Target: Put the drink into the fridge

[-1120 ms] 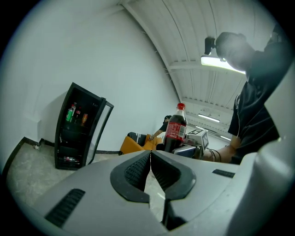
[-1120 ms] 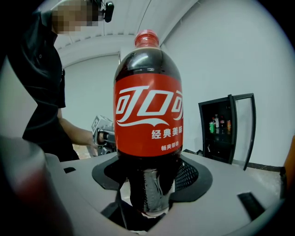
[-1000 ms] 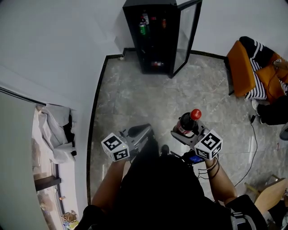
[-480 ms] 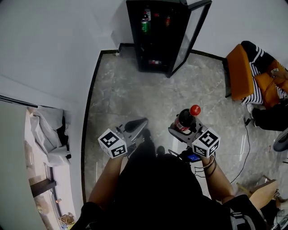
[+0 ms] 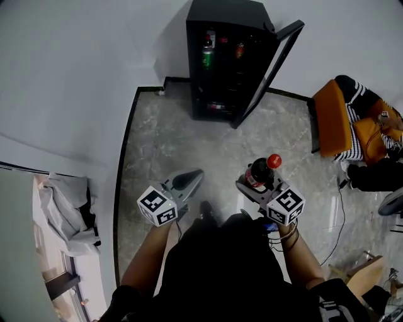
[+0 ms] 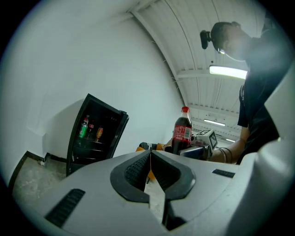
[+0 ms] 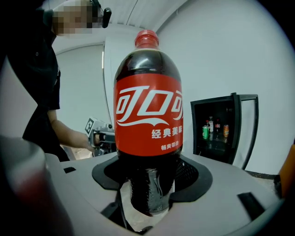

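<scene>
Risk, as a judgement: the bottle [image 7: 147, 115] was tall and was pinched only low on its dark waist, below the red label. A swing or jolt on the walk could've tipped it in the jaws or let it slip to the stone floor [image 5: 189, 126]. The fridge [image 5: 230, 16] stood well apart at 12 o'clock against the wall, w/ its door [image 5: 274, 66] swung open toward 1 o'clock. Cans and bottles sat on its upper shelves, so a careless push-in might've knocked them, and the door edge could've caught the cap. An orange chair [image 5: 330, 113] and a cable [image 5: 340, 207] lay at 2–3 o'clock, off the straight path but a trip hazard if the person drifted right. Pose: both forearms were bent and held out in front of the body. The right gripper [image 5: 254, 184] was at 1 o'clock, fingers clamped on the bottle, which stood upright, cap up. The left gripper [image 6: 150, 156] was at 11 o'clock, about level w/ the right and pointing toward the fridge, fingers pressed together on nothing.
</scene>
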Action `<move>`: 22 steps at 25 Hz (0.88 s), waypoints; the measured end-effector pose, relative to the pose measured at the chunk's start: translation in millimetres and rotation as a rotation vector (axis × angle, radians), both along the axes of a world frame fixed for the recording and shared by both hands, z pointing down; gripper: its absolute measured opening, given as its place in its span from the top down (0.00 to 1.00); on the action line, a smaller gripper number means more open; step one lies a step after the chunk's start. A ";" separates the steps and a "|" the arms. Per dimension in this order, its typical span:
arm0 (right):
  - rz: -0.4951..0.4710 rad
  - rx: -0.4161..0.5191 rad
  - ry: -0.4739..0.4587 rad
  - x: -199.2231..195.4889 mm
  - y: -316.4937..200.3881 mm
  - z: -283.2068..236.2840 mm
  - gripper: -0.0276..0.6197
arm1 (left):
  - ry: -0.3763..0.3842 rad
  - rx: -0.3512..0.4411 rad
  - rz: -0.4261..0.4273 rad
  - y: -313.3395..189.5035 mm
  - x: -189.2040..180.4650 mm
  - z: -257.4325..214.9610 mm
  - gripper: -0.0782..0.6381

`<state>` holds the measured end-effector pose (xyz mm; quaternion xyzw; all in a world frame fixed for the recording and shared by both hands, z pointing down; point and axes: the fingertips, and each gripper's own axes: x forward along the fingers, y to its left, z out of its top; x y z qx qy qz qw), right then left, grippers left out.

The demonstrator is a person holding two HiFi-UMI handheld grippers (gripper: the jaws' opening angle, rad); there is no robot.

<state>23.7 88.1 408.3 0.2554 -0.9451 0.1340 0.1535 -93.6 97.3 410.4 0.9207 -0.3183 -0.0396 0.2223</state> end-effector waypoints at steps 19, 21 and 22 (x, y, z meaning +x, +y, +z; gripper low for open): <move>0.028 -0.074 -0.014 19.8 -171.9 43.1 0.52 | -0.049 -0.028 0.039 -181.1 30.1 19.4 0.87; 0.013 -0.075 -0.033 16.9 -200.2 39.9 0.52 | -0.062 -0.037 0.045 -207.3 34.0 18.5 0.87; 0.000 -0.069 -0.040 16.1 -214.2 36.8 0.52 | -0.068 -0.038 0.045 -221.1 36.5 16.6 0.87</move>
